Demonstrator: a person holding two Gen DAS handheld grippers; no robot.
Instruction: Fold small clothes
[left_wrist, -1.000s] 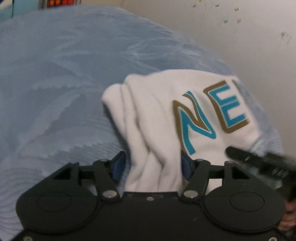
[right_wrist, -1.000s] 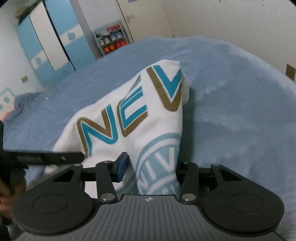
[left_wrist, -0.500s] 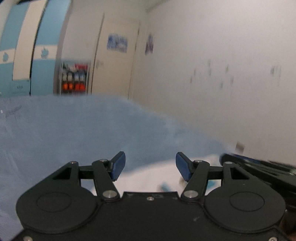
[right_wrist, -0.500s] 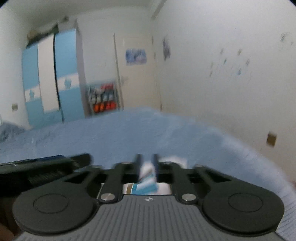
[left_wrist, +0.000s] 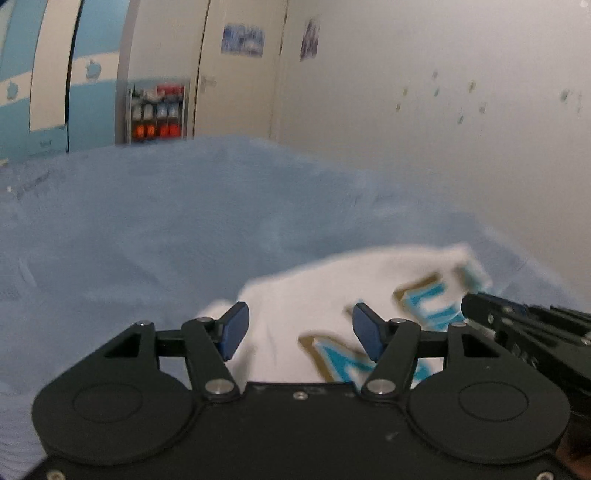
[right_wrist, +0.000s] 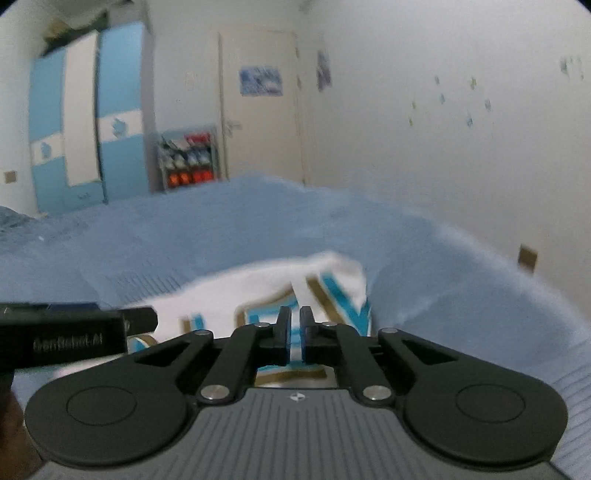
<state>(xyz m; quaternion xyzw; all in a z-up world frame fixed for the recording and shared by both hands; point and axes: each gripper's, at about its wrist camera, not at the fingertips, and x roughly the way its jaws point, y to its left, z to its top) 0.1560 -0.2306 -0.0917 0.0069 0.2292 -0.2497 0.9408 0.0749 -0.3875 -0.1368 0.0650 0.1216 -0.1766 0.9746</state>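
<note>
Left claw (left_wrist: 299, 334) sat spread in its own view, blue pads wide apart with nothing between them, hanging just above the shirt (left_wrist: 317, 306). That white shirt with teal and gold letters lay bunched on the blue bed (left_wrist: 155, 221), close under the camera and blurred. At the right edge the right claw (left_wrist: 480, 310) reached in dark and low, beside the lettered part of the cloth. Pale wall (left_wrist: 424, 129) stood beyond the bed.

From the right wrist, the right claw (right_wrist: 295, 325) was pressed nearly together, only a thin slit left. The shirt (right_wrist: 258, 291) showed in that slit and behind it, but whether any cloth was pinched I could not tell; the blur hid it. The left claw (right_wrist: 146, 319) came in from the left edge, level with the cloth. The shirt lay in a low heap on the bed (right_wrist: 424, 266), one corner raised toward the far side. A wardrobe (right_wrist: 85, 122) and a small shelf (right_wrist: 188, 158) stood at the back.

By its look the shirt would be light, soft and limp, sagging wherever it was not held and unlikely to slip much on the fuzzy cover. A hem or shoulder edge at two spread points seemed the best hold, not the loose middle.
</note>
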